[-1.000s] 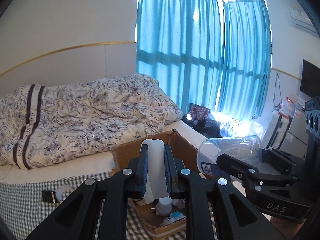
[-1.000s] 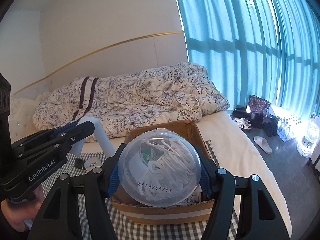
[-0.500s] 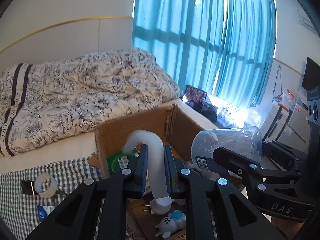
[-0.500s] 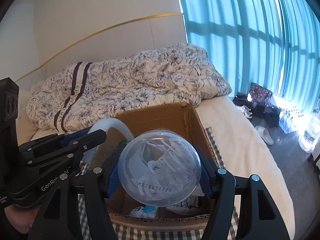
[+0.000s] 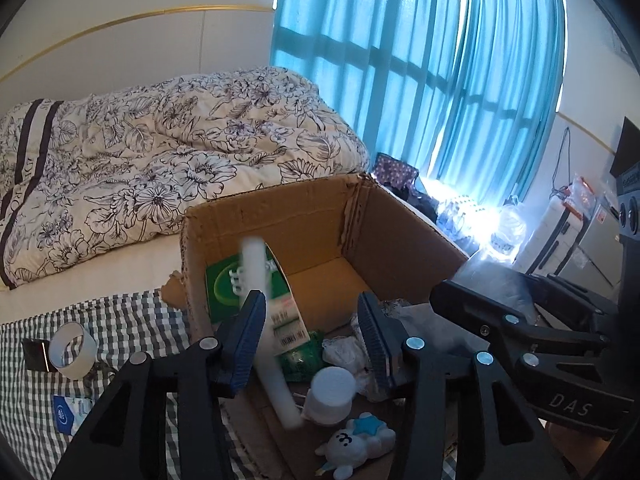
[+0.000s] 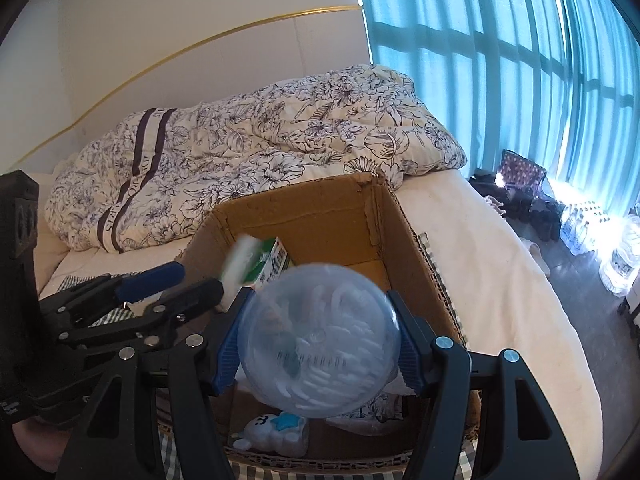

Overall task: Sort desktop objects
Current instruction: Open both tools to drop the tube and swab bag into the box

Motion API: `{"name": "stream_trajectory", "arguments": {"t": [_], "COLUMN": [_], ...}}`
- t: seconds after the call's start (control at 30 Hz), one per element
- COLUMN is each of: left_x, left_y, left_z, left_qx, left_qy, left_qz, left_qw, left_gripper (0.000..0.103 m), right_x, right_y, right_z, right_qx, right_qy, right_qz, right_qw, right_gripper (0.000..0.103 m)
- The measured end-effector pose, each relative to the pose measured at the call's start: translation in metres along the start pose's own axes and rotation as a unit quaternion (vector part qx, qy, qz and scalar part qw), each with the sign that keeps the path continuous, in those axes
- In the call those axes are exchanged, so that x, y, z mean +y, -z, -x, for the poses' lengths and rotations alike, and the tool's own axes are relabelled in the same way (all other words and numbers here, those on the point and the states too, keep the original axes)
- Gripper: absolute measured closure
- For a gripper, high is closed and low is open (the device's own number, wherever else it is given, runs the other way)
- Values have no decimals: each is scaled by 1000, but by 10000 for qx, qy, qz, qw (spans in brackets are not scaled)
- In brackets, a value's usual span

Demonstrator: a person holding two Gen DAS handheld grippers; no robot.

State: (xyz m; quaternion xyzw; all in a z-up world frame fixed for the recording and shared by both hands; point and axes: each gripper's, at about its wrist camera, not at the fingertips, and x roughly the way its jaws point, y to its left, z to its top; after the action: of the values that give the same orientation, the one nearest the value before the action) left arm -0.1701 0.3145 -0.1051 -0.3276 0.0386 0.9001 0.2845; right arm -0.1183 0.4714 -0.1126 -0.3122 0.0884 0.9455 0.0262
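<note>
Grippers are both over the open brown cardboard box, which stands on the grey-and-white checked cloth of the counter, in front of a bed.

Left gripper: jaws wide apart, holding nothing. A white bent plastic tube lies blurred between them, touching neither pad as far as can be seen, its lower end among the box contents beside a white round cap. I judge it released into the box.

Right gripper: jaws spread about the clear round plastic tub of white pieces. The tub is blurred, and whether the pads grip it or have let go cannot be told.

Box contents: green-and-white carton, small white-and-blue bear toy, crumpled wrappers.

Risks:
- The tube stands propped against the carton; it may tip over the low near flap.
- The tub, if dropped from here, may land on the toy or roll toward the near edge, or its lid may pop.
- A clear tape roll and blue-and-white sachet lie unsorted on the cloth.

Legible writing: "DAS" on the right gripper's body. Printed digits on the tub are too blurred to read.
</note>
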Motion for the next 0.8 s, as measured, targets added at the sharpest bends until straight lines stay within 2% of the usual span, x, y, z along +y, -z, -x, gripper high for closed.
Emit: {"name": "stream_trajectory", "arguments": {"t": [0.4, 0.6, 0.8], "left_x": [10, 14, 25], "left_y": [-9, -11, -10], "left_z": [54, 93, 139], "left_qx": [-375, -655, -965], "left_qy": [-132, -260, -514], "left_qz": [40, 33, 43], "left_qw": [9992, 9975, 9940], "left_gripper": [52, 42, 27], "right_x": [20, 35, 56], "right_y": [-9, -12, -16], "right_z": [42, 70, 99], "right_qx": [-325, -439, -626], "right_qy": [144, 196, 212], "right_qz": [17, 39, 145], "right_qw": [9994, 9988, 9977], "right_gripper": [29, 29, 23]}}
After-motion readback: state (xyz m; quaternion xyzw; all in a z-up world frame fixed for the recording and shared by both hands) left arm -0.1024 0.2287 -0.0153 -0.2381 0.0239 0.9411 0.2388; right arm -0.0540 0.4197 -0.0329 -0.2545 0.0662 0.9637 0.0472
